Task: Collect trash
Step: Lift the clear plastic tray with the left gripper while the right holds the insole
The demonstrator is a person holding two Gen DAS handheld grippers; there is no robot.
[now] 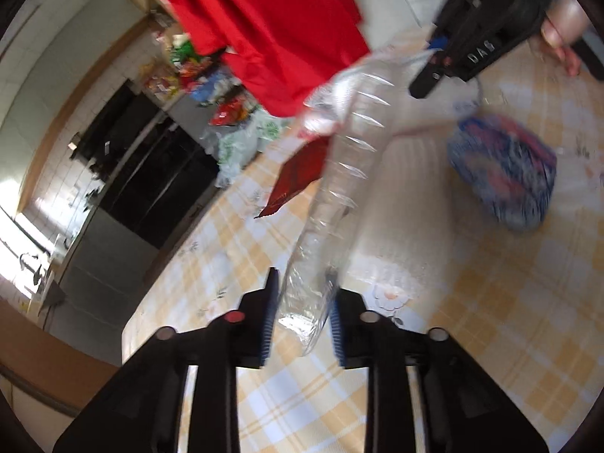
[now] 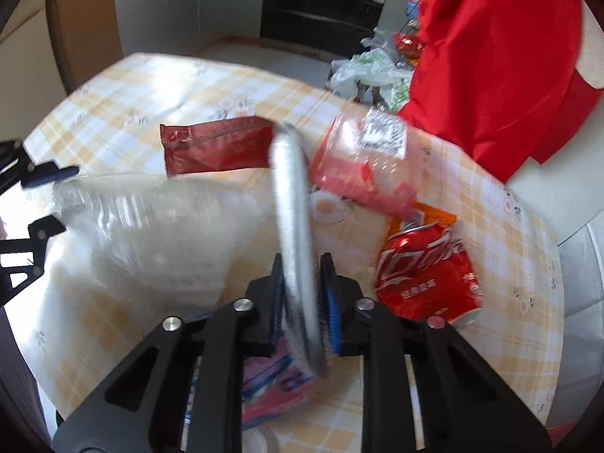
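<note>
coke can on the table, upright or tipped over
Tipped over: the red can lies on its side on the checked tablecloth, its top rim facing up-left and its base toward the table's edge.

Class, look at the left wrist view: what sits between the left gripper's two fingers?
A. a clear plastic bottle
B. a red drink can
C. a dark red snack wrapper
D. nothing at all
A: the clear plastic bottle runs down between the blue pads of the left gripper, which press its lower end above the checked tablecloth.
</note>
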